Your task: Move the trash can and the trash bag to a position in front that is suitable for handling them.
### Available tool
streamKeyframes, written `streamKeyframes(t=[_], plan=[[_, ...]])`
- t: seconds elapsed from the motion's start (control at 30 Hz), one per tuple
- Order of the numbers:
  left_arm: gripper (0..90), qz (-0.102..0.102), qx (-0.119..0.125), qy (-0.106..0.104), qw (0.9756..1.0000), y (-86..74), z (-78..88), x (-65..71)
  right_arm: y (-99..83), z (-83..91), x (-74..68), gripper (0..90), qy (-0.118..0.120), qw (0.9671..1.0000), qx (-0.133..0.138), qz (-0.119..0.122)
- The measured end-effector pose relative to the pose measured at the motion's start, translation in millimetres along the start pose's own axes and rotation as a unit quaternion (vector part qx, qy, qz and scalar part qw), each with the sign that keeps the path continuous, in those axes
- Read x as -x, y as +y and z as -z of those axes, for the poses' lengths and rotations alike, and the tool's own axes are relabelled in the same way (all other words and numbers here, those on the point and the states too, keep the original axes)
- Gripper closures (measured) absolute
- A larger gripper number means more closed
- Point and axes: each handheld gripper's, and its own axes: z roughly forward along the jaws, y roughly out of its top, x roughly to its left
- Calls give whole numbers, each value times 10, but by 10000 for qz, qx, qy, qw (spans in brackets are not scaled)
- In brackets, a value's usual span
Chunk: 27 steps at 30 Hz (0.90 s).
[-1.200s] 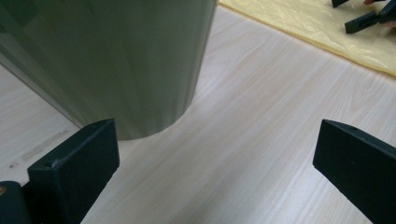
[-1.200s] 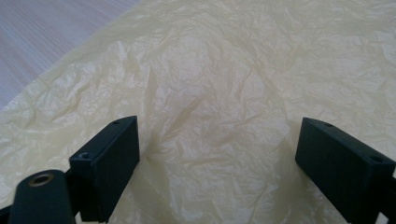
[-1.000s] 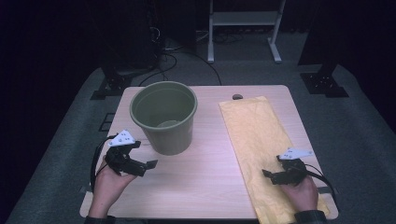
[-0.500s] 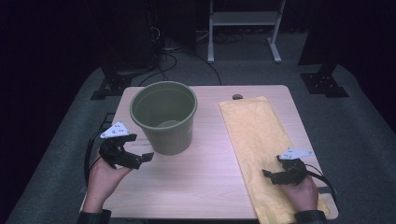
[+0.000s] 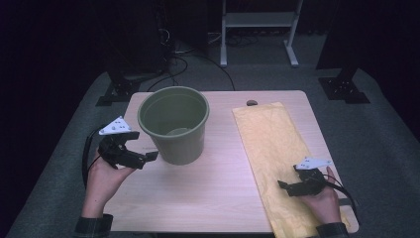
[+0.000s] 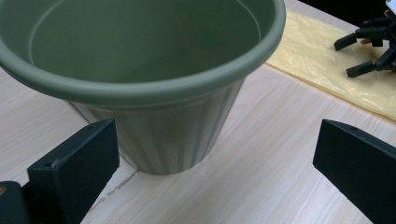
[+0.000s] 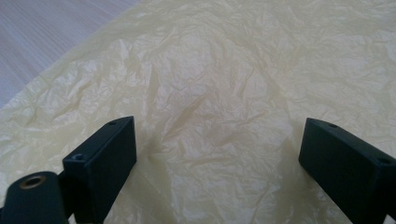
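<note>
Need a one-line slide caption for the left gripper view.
Open left tongs face a green ribbed plastic pot on the wooden table, with the yellow sheet beyond.

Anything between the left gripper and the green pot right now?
Nothing visible. The left gripper hangs open beside the green pot, jaws wide, with bare table between them in its own view.

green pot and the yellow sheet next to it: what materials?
Green pot: looks like moulded plastic, matte olive, with a rolled rim and ribbed wall. Yellow sheet: thin plastic film, probably a bag, faintly glossy and crinkled all over with fine creases; it could be waxed paper.
</note>
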Motion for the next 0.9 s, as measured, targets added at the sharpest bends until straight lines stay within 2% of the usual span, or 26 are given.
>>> streamKeyframes(t=[0.47,0.73,0.9], plan=[[0,53,103,128,9999,230,32,-210,-1,1,-3,101,-11,10000,-2,-9],[0,169,21,233,9996,318,-70,-392,-1,1,-4,101,-13,10000,-2,-12],[0,166,-87,320,9993,369,-170,-510,-2,1,-4,101,-12,10000,-2,-1]])
